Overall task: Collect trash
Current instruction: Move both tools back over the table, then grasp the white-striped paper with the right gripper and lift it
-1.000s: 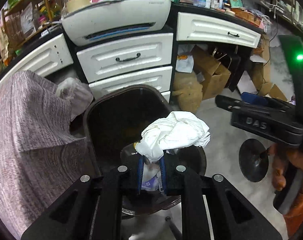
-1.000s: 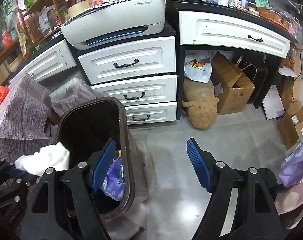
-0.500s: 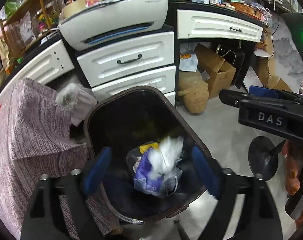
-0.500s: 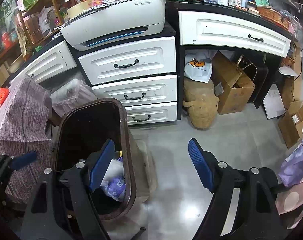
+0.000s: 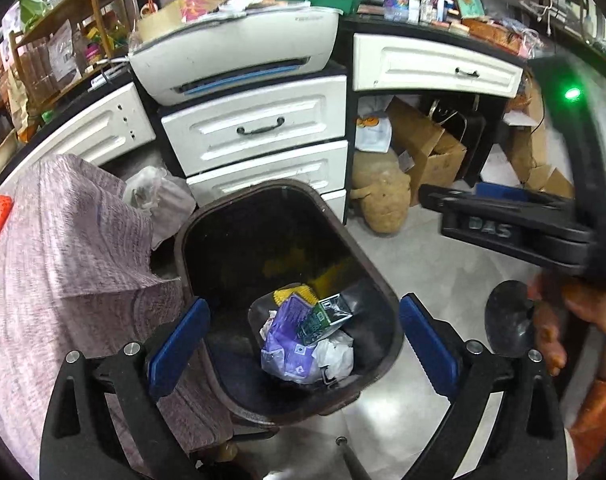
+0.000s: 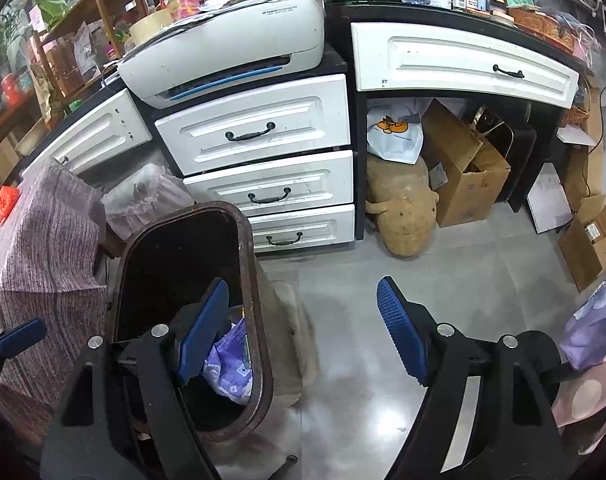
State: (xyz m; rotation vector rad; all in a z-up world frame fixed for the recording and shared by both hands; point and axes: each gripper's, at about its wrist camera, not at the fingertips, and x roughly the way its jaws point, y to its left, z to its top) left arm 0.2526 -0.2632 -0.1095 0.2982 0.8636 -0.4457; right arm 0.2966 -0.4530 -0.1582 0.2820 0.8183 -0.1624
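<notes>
The left claw (image 5: pixel 303 336) hangs over the dark trash bin (image 5: pixel 387 300), its 2 blue pads spread wide and empty. Inside the bin — down at the bottom — lies the white crumpled paper (image 5: pixel 335 354), touching a purple wrapper (image 5: pixel 287 340). The right claw (image 6: pixel 303 328) (also spread, gripping nothing) sits just beside the bin, 1 pad above its rim. White drawers (image 6: pixel 259 128) stand behind the bin.
</notes>
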